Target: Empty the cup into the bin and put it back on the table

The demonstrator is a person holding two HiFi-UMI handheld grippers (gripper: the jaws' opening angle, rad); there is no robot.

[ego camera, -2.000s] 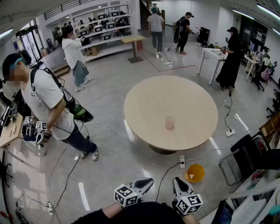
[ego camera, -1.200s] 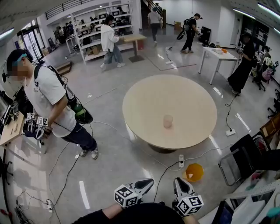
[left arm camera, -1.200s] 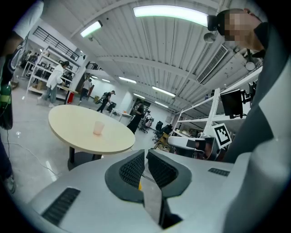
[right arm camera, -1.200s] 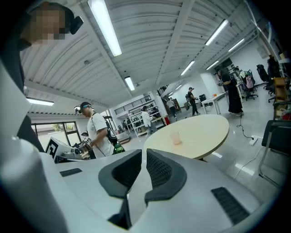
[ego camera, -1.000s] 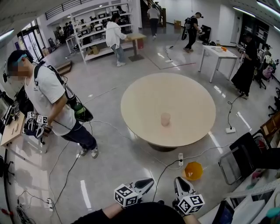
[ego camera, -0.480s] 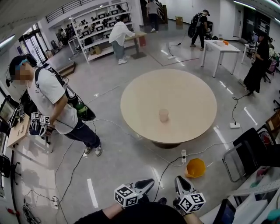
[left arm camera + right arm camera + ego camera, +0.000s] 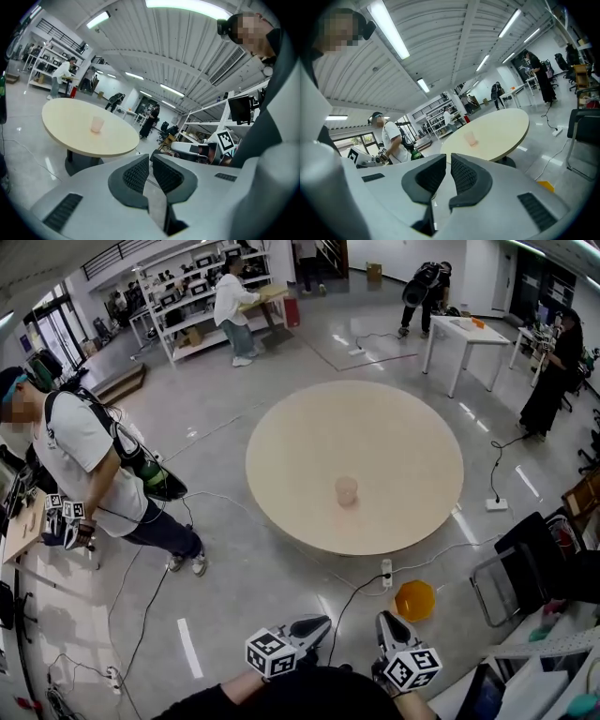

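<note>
A pale translucent cup [image 7: 346,490] stands upright on the round beige table [image 7: 300,427], toward its near side; it also shows as the cup [image 7: 97,124] in the left gripper view and the cup [image 7: 470,138] in the right gripper view. An orange bin [image 7: 414,600] sits on the floor by the table's near right edge. My left gripper [image 7: 317,622] and right gripper [image 7: 383,620] are held close to my body at the bottom of the head view, well short of the table. Both are shut with nothing between the jaws.
A person in a white shirt [image 7: 84,474] stands at the left holding grippers. Cables and a power strip [image 7: 386,572] lie on the floor between me and the table. A black chair [image 7: 525,568] stands at the right. Other people, a white table [image 7: 464,334] and shelves are far behind.
The view has drifted slightly, so the table and cup sit a little lower and to the left. People in the background have walked about. Both grippers stay shut near my body.
</note>
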